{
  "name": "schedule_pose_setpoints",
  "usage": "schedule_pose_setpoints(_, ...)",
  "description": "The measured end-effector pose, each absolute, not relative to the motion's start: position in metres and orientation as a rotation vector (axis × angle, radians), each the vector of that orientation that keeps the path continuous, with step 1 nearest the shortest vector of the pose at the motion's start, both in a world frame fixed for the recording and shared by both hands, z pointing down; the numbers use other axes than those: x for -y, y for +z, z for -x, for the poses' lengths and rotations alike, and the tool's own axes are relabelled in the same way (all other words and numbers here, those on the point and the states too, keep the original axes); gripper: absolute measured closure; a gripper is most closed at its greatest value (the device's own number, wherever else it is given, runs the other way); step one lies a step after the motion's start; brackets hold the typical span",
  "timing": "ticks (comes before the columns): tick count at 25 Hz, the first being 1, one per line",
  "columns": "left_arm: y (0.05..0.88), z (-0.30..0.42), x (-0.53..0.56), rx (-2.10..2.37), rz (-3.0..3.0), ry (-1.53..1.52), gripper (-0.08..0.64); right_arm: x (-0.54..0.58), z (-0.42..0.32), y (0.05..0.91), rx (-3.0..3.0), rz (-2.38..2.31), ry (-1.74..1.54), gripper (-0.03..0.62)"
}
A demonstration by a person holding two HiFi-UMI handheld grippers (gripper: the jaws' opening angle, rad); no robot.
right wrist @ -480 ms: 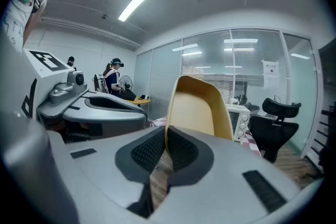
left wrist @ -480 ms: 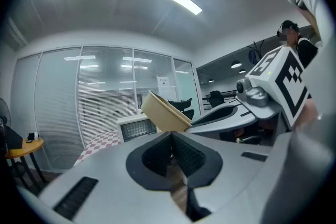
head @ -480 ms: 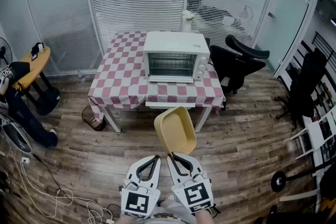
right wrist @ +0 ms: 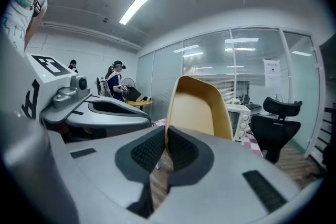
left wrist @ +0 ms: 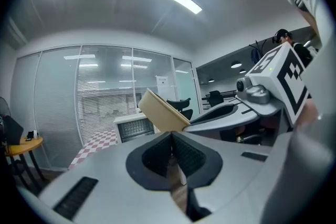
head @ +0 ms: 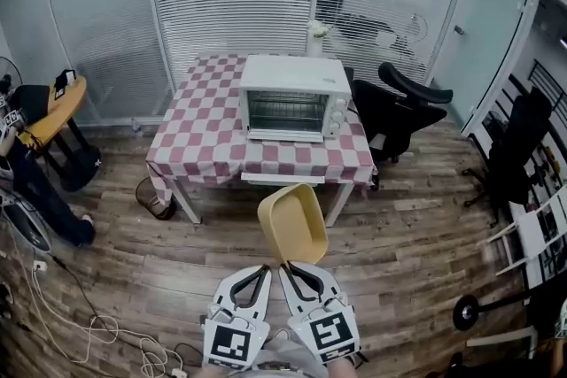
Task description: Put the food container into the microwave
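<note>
A tan food container [head: 293, 224] is held up on edge over the wooden floor, its hollow side facing me. My right gripper [head: 287, 266] is shut on its near rim; the right gripper view shows the container [right wrist: 198, 112] rising from the pinched jaws. My left gripper [head: 265, 269] is shut with nothing in it, close beside the right one. The white microwave [head: 293, 98] stands on a checked table [head: 208, 137] ahead, door closed. From the left gripper view the container [left wrist: 161, 112] tilts in front of the microwave [left wrist: 132, 126].
A black office chair [head: 399, 112] stands right of the table. A small bin [head: 153, 196] sits by the table's left leg. Cables [head: 106, 334] lie on the floor at lower left. A round yellow side table [head: 55, 113] is at far left. People stand in the background [right wrist: 116, 81].
The whole view has shifted slightly; the table and microwave sit a little nearer. Both grippers and the container keep the same pose.
</note>
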State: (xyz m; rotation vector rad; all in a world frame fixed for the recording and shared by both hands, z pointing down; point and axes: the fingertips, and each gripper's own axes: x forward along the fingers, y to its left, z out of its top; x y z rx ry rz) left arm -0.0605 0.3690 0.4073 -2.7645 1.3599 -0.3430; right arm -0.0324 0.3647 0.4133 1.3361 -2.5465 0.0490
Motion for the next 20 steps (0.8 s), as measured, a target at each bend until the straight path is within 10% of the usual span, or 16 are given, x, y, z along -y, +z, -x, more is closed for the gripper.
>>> schedule_pose_setpoints(20,0.413,0.042,-0.308,-1.426,2.795,-0.292,0.548,-0.307,0.012,0.424,2.557,-1.294,0.066,0.581)
